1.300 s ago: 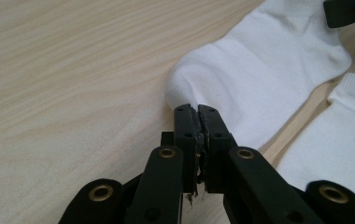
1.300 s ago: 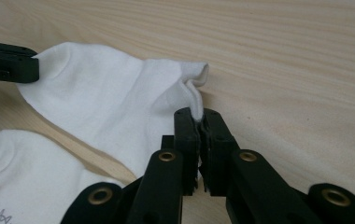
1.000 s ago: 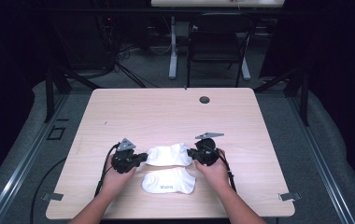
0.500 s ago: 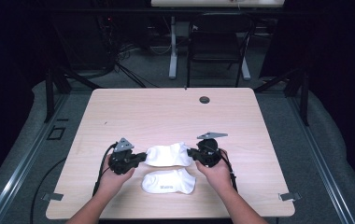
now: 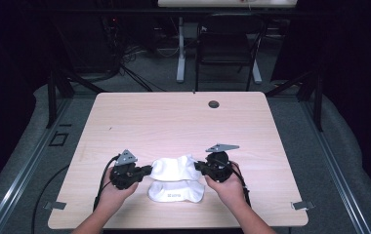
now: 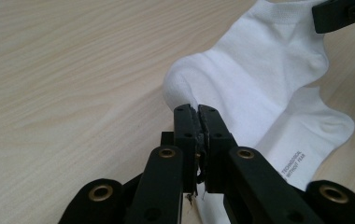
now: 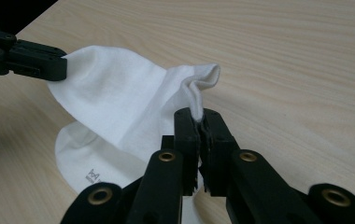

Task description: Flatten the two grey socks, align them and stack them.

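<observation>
Socks, two white ones, lie near the front edge of the worktop (image 5: 139, 117), midway between its left and right edges. The upper sock (image 5: 175, 167) is stretched between the two grippers, raised a little over the lower sock (image 5: 176, 190), which lies flat on the wood just in front of it.

In the left gripper view the left gripper (image 6: 197, 122) has its jaws pressed together on a pinch of the upper sock (image 6: 259, 88) at its rounded end; cloth bulges out just past the tips. The right gripper's jaw tip (image 6: 341, 14) shows at the top right corner, on the ribbed cuff. The lower sock (image 6: 306, 140) reaches out to the right beneath, with small grey lettering too fine to read surely.

In the right gripper view the right gripper (image 7: 199, 122) is likewise closed on a fold of the cuff, which stands up in a small crest above the tips. The upper sock (image 7: 115, 102) runs away to the left gripper (image 7: 56, 63), which clamps its far end. The lower sock (image 7: 82, 158) lies under it, partly covered, bearing a small grey mark.

From the high view the left hand (image 5: 114, 192) and right hand (image 5: 230, 187) come in over the front edge. A small dark round fitting (image 5: 214, 104) sits near the back edge.
</observation>
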Demonstrator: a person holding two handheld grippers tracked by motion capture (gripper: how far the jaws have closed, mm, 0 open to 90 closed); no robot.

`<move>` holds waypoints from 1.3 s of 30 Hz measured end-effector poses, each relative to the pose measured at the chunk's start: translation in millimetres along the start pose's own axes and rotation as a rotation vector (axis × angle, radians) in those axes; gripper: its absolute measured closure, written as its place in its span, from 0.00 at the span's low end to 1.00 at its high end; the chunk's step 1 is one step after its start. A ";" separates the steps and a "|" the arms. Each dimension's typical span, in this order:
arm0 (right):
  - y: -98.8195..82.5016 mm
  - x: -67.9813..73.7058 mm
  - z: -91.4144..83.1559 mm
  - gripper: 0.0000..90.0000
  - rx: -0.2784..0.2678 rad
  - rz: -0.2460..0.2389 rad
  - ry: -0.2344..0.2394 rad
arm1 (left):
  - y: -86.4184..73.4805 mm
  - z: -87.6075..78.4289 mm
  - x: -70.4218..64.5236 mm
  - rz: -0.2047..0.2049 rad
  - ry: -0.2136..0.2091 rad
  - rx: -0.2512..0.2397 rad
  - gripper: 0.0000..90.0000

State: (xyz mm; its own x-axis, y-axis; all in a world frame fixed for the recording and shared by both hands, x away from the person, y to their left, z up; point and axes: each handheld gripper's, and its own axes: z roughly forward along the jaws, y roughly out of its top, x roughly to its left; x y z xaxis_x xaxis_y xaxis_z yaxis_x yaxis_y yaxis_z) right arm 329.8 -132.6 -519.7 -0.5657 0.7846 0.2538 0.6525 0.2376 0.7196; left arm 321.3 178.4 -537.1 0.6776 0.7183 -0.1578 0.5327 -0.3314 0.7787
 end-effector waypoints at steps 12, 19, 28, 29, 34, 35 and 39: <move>-14.1 7.2 -10.3 0.96 -0.001 -0.003 0.025 | -7.1 -7.5 -13.5 0.007 -0.025 0.016 0.97; -22.3 9.2 -15.4 0.96 0.000 -0.004 0.033 | -14.0 -9.1 -19.9 0.003 -0.038 0.016 0.97; -32.0 10.4 -20.3 0.96 0.014 -0.003 0.033 | -18.7 -10.4 -26.4 0.009 -0.047 0.034 0.97; -33.3 11.0 -20.3 0.96 0.014 0.003 0.032 | -19.1 -10.6 -27.5 0.005 -0.047 0.030 0.97; -37.5 11.8 -19.7 0.96 0.023 0.000 0.037 | -21.4 -12.8 -28.7 0.020 -0.044 0.045 0.97; -38.3 11.9 -19.4 0.96 0.026 0.002 0.035 | -22.2 -12.8 -29.1 0.018 -0.043 0.040 0.97; -40.8 11.5 -17.9 0.96 0.030 0.007 0.037 | -25.2 -12.1 -29.1 0.008 -0.048 0.040 0.97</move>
State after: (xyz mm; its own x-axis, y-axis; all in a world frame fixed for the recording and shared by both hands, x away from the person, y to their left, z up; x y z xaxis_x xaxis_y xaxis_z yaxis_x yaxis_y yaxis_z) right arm 287.7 -143.5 -534.6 -0.5790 0.7646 0.2830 0.6711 0.2498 0.6980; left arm 282.0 173.2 -544.8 0.7051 0.6856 -0.1809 0.5460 -0.3621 0.7555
